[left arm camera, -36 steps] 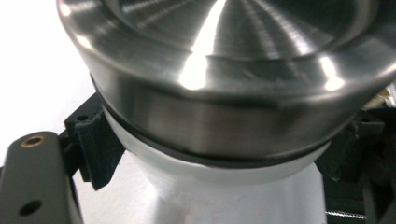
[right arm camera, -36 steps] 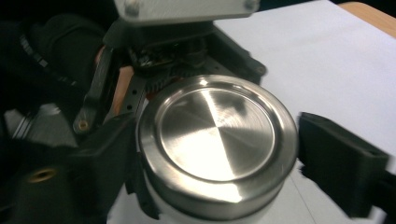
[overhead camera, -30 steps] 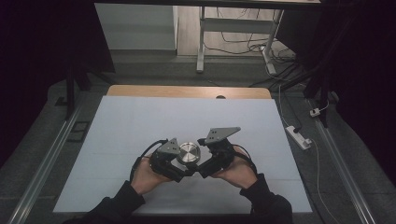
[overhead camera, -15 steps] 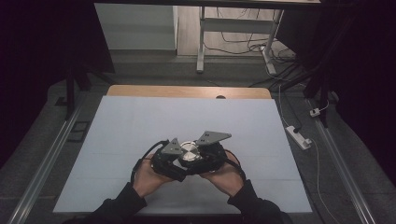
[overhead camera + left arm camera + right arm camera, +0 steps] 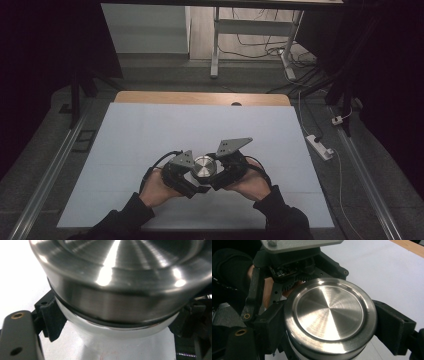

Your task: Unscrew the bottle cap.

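A round shiny metal tin [image 5: 204, 168] sits near the front middle of the white table [image 5: 150, 130], between the 2 grippers. It stands upright, with its flat lid [image 5: 329, 310] facing up. Its long axis runs straight up from the table. The lid is on, so what is inside the tin cannot be seen. Below the metal lid the body looks white [image 5: 117, 337].

The left gripper [image 5: 186, 175] and the right gripper [image 5: 225, 172] are held close together by the person's 2 hands, 1 on each side of the tin. In the right gripper view, the 2 black jaws press on the sides of the lid, 1 on the left and 1 on the right, so this gripper is clamped on the tin. In the left gripper view, the tin is very close and big, and black jaws touch the white body on both sides below the lid, so it grips the tin too.
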`<state>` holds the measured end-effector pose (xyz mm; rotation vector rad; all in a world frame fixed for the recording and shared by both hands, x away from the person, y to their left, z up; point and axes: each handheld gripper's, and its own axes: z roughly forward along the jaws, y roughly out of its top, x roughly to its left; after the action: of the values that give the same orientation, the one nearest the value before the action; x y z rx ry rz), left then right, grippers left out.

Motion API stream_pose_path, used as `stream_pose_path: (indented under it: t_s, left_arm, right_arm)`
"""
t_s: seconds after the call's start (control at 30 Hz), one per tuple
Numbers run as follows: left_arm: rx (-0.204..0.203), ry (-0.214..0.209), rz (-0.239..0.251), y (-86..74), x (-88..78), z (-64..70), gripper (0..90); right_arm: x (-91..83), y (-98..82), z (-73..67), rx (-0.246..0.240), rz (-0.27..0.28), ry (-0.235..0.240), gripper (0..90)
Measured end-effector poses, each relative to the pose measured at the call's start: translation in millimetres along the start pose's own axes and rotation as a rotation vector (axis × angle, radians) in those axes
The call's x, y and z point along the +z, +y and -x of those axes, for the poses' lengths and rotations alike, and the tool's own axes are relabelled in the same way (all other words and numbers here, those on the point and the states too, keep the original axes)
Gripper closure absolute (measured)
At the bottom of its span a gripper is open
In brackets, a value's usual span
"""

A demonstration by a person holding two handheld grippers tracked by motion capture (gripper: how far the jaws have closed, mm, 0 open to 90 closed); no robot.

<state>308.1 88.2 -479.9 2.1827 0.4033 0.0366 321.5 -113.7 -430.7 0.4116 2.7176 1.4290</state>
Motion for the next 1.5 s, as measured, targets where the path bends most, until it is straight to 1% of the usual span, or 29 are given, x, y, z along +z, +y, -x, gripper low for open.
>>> stream_pose_path:
  t_s: [0.1,0.17,0.27,0.37,0.4,0.47,0.5,0.53,0.57,0.63,0.7,0.73,0.77,0.83,0.87,0.9,0.93,0.97,1.0,1.1,1.17,1.23,1.27,1.33,1.37,1.4,1.43,1.47,1.5]
  left_arm:
    - [0.005,-0.014,0.008,-0.1,-1.3,-0.5,15.8]
    - [0.019,-0.025,0.010,0.0,-2.6,-1.3,15.8]
    - [0.031,-0.046,0.020,0.2,-4.3,-1.1,15.8]
    - [0.050,-0.066,0.024,0.2,-5.4,-0.7,15.8]
    - [0.061,-0.072,0.019,0.4,-5.9,-1.1,15.8]
    - [0.054,-0.070,0.022,0.3,-5.2,-0.3,15.8]
    - [0.059,-0.065,0.016,0.4,-4.6,-0.5,15.8]
    - [0.054,-0.049,0.011,0.3,-3.7,-0.7,15.8]
    - [0.041,-0.041,0.013,0.0,-3.0,-0.7,15.8]
    - [0.017,-0.014,0.009,-1.3,-2.3,-2.3,15.8]
    - [-0.008,0.022,0.004,-2.4,-2.3,-4.0,15.8]
    - [-0.019,0.043,0.002,-2.5,-2.4,-4.5,15.8]
    - [-0.028,0.066,0.000,-2.3,-2.4,-4.7,15.8]
    - [-0.048,0.109,-0.003,-1.4,-2.1,-3.6,15.8]
    - [-0.056,0.127,-0.003,-0.8,-1.8,-2.7,15.8]
    - [-0.060,0.145,-0.004,-0.2,-1.1,-1.7,15.9]
    - [-0.061,0.159,-0.011,0.5,-0.9,-0.7,15.9]
    - [-0.064,0.172,-0.013,1.2,0.0,0.5,15.9]
    - [-0.073,0.185,-0.013,1.7,1.1,1.8,15.8]
    - [-0.073,0.212,-0.026,3.0,3.2,4.9,15.9]
    - [-0.070,0.216,-0.031,3.8,3.8,6.3,15.8]
    - [-0.066,0.218,-0.034,4.6,3.8,7.1,15.9]
    - [-0.064,0.217,-0.034,4.6,3.8,7.2,15.9]
    - [-0.055,0.202,-0.031,4.5,3.3,6.8,15.8]
    - [-0.049,0.193,-0.033,4.4,3.1,6.5,15.8]
    - [-0.041,0.174,-0.033,4.1,2.8,5.9,15.9]
    - [-0.032,0.158,-0.034,3.8,2.1,5.4,15.8]
    - [-0.017,0.132,-0.037,3.6,1.3,4.1,15.8]
    - [-0.014,0.103,-0.028,3.1,0.9,3.5,15.8]
  right_arm:
    - [-0.4,-0.1,0.1,-0.010,0.007,0.008,17.8]
    - [-1.1,0.3,-0.4,-0.015,0.012,0.014,17.8]
    - [-2.6,0.8,-0.6,-0.034,0.021,0.032,17.8]
    - [-3.9,0.8,-0.5,-0.050,0.030,0.059,17.8]
    - [-4.3,0.5,-0.4,-0.053,0.032,0.070,17.8]
    - [-4.6,-0.2,0.7,-0.056,0.037,0.084,17.6]
    - [-4.3,-0.4,1.5,-0.042,0.030,0.091,17.5]
    - [-4.0,-0.4,2.0,-0.026,0.023,0.089,17.3]
    - [-4.0,0.0,2.1,-0.010,0.018,0.072,16.9]
    - [-4.8,1.4,1.8,0.012,0.028,0.045,13.0]
    - [-7.4,4.6,0.6,0.042,0.025,-0.005,9.4]
    - [-9.3,7.6,-2.1,0.058,0.019,-0.062,7.1]
    - [-9.3,7.6,-2.1,0.058,0.019,-0.062,7.1]
    - [-8.6,9.9,-5.7,0.080,0.013,-0.110,5.8]
    - [-7.3,10.9,-8.0,0.090,0.008,-0.143,5.8]
    - [-2.7,12.3,-13.1,0.097,-0.002,-0.205,6.7]
    - [-2.7,12.3,-13.1,0.097,-0.002,-0.205,6.7]
    - [-0.1,12.6,-15.2,0.102,-0.002,-0.233,7.3]
    - [2.4,12.6,-17.0,0.109,-0.004,-0.249,7.8]
    - [9.2,11.5,-20.4,0.125,-0.012,-0.282,11.4]
    - [11.7,11.0,-21.4,0.128,-0.019,-0.298,14.4]
    - [11.6,10.2,-21.4,0.119,-0.018,-0.308,17.4]
    - [11.3,10.0,-21.2,0.116,-0.019,-0.305,17.6]
    - [10.5,9.9,-20.8,0.102,-0.024,-0.297,17.9]
    - [9.7,9.7,-20.4,0.084,-0.025,-0.285,18.0]
    - [9.1,9.8,-19.7,0.078,-0.029,-0.272,18.0]
    - [7.6,9.9,-17.9,0.069,-0.036,-0.245,18.1]
    - [5.0,9.3,-15.6,0.046,-0.038,-0.198,18.1]
    - [5.0,9.3,-15.6,0.046,-0.038,-0.198,18.1]
